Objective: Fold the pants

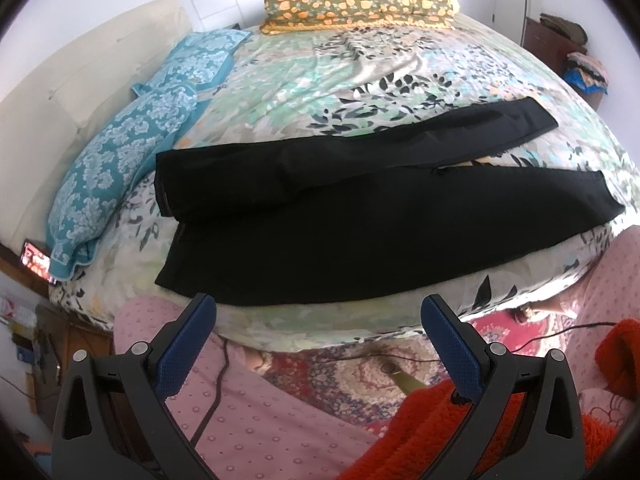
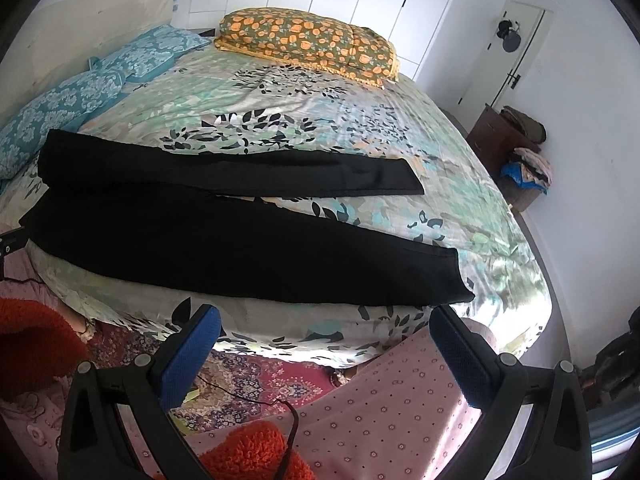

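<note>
Black pants (image 1: 340, 216) lie spread flat on the floral bedspread (image 1: 320, 80), waistband to the left, both legs running right and splayed apart. They also show in the right wrist view (image 2: 224, 236). My left gripper (image 1: 318, 308) is open and empty, held off the near bed edge below the waist and thigh part. My right gripper (image 2: 324, 318) is open and empty, held off the near bed edge below the nearer leg, close to its hem (image 2: 460, 276).
Teal patterned pillows (image 1: 132, 148) lie at the left by the cream headboard (image 1: 60, 92). An orange-flowered pillow (image 1: 360, 0) sits at the far side. A patterned rug (image 2: 260, 376) and a cable lie on the floor below. A brown cabinet (image 2: 500, 136) with clothes stands at the right wall.
</note>
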`<state>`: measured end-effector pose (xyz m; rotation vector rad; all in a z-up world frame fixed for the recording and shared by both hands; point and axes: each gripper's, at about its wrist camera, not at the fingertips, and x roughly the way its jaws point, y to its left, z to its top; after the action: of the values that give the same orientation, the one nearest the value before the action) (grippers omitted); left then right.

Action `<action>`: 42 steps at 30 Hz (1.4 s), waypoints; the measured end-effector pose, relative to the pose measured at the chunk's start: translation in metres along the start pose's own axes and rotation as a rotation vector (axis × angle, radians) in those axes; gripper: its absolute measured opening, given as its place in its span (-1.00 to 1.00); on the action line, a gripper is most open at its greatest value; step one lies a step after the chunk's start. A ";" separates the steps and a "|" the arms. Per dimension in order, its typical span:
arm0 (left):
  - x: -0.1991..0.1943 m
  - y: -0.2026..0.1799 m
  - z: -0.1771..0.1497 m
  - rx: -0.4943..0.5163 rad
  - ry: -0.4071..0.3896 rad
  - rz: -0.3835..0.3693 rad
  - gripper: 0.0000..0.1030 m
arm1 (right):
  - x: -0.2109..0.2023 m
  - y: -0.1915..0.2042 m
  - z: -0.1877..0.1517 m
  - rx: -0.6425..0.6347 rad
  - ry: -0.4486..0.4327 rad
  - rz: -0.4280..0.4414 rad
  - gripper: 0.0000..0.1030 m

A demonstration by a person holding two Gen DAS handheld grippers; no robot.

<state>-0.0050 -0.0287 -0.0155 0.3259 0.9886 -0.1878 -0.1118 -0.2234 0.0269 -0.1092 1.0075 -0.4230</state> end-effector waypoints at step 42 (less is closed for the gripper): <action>0.043 0.071 0.093 -0.225 -0.156 -0.091 0.99 | 0.066 -0.011 0.095 0.103 -0.104 0.604 1.00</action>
<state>0.1132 0.0048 0.0082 0.0591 0.8605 -0.1791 -0.0051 -0.2695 0.0290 0.2604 0.8641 0.0837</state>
